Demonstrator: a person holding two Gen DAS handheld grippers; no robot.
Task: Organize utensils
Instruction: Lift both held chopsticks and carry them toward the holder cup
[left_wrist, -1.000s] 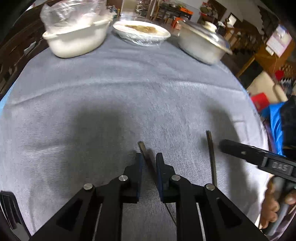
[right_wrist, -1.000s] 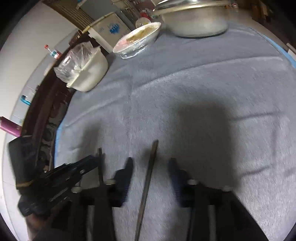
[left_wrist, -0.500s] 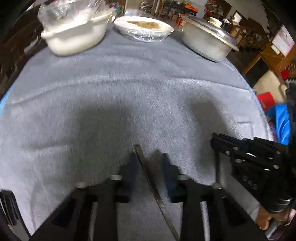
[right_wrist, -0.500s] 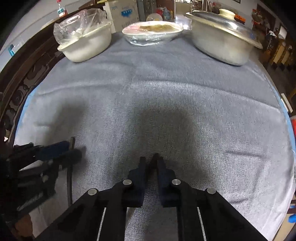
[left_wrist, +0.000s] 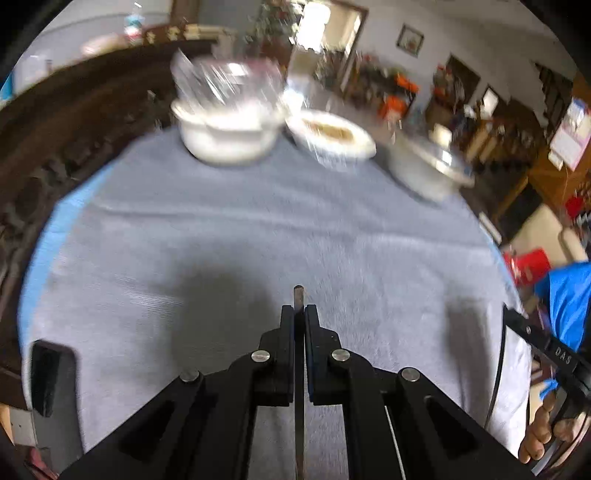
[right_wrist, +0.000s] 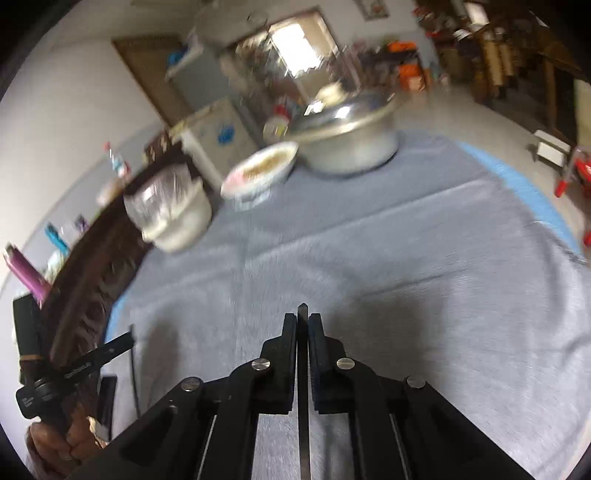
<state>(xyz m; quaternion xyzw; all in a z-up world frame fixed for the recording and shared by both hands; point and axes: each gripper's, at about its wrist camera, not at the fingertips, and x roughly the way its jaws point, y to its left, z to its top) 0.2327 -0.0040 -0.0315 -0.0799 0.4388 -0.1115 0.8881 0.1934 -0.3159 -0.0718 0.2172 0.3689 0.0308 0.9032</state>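
**Both grippers clamped on utensil handles, lifted above cloth**

Nearest: left gripper (left_wrist: 299, 314) closed tight on a thin flat metal utensil (left_wrist: 298, 295), handle tip poking just past the fingertips, shaft running back under the camera. Working end hidden; type of utensil cannot be told. Right gripper (right_wrist: 302, 321) likewise pinched on a second utensil (right_wrist: 303, 310), pointed tip showing just beyond the pads. Both pieces apparently held above the grey tablecloth (left_wrist: 332, 229), shadows beneath.

Risks, as judged:
- Narrow pinch on smooth, slim metal; long unseen length behind. Possible swivel or slip under a quick swing. Blur in both views suggests fast motion.
- Grippers side by side; trailing ends liable to knock together if brought closer.
- No tray, holder or drawer visible; destination unknown.

Middle ground: broad stretch of bare cloth ahead of both grippers, ample room for laying down. Cloth edge near on the right side, blue underlay showing; drop-off hazard there.

Far: white bowl (left_wrist: 225, 136) with plastic cover, shallow dish (left_wrist: 332, 138) of food, lidded metal pot (right_wrist: 347, 140) along the far edge, close together. Dark carved wood rail (right_wrist: 85, 288) along the left.
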